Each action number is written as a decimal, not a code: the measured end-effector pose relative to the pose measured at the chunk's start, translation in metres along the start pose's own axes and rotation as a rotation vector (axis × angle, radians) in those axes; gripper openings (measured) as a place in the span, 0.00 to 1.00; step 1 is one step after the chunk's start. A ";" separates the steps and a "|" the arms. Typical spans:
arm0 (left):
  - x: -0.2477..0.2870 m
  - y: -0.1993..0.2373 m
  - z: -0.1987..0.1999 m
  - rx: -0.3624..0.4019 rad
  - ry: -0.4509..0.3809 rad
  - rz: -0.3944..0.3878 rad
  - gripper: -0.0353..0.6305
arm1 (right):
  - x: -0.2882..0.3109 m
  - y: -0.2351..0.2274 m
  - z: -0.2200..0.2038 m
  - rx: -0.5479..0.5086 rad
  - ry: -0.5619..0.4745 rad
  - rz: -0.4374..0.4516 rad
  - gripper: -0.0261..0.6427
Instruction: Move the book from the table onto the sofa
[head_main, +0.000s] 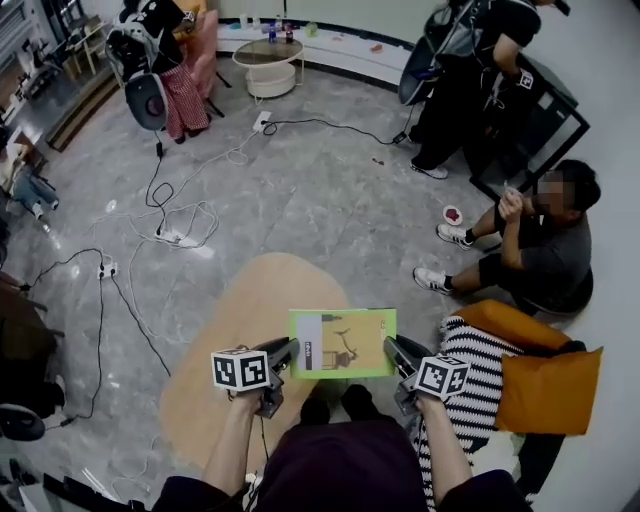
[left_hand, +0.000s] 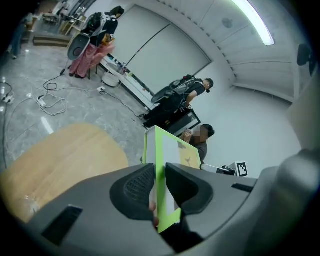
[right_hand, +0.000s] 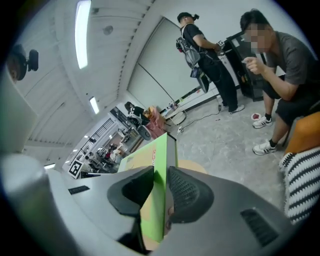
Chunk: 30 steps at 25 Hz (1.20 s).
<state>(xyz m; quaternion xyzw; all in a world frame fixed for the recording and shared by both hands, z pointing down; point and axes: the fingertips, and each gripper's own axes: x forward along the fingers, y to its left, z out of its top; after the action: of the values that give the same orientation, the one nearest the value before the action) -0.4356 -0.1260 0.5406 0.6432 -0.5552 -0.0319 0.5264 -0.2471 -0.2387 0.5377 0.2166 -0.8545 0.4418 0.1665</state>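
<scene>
Grippers, both: left gripper (head_main: 288, 352) and right gripper (head_main: 392, 350) face each other across the book (head_main: 342, 343), one at each short side, with their marker cubes turned up toward the head camera.
Left gripper, jaws: clamped on the book's left edge. In the left gripper view the ribbed pad (left_hand: 139, 187) lies against one face and the smooth pad against the other, and the green edge rises between them.
Right gripper, jaws: clamped on the opposite edge. In the right gripper view the book's green edge stands between the two pads, and both press on it.
Book, appearance: thin, with a bright green border and a pale cover panel carrying a dark drawing.
Book, place: carried in the air, spanning the gap between the two grippers, cover turned toward the head camera. In the head view it overlaps the near right rim of the table (head_main: 235, 340).
Table: low, oval, with a light wooden top. It lies to the left of the book and beyond it.
Sofa side: an orange cushion (head_main: 550, 390) and a black-and-white striped cloth (head_main: 478, 375) lie just to the right of the right gripper. The book touches neither.
Holder: two forearms reach up from the lower edge of the head view, and dark shoes (head_main: 335, 404) show just below the book.
Bystanders: a seated person (head_main: 545, 250) is beyond the cushion, and a standing person (head_main: 470, 70) is farther off.
Floor: grey stone crossed by cables (head_main: 170, 225).
</scene>
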 end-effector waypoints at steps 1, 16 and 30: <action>0.006 -0.007 -0.003 0.017 0.019 -0.018 0.18 | -0.011 -0.005 -0.003 0.014 -0.023 -0.019 0.21; 0.083 -0.102 -0.091 0.232 0.332 -0.224 0.18 | -0.173 -0.066 -0.086 0.243 -0.331 -0.275 0.21; 0.150 -0.228 -0.201 0.378 0.494 -0.306 0.18 | -0.333 -0.137 -0.141 0.350 -0.526 -0.368 0.20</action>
<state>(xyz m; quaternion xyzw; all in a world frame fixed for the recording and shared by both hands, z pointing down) -0.0974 -0.1486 0.5484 0.7933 -0.3042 0.1495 0.5058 0.1204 -0.1178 0.5508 0.4981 -0.7263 0.4732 -0.0220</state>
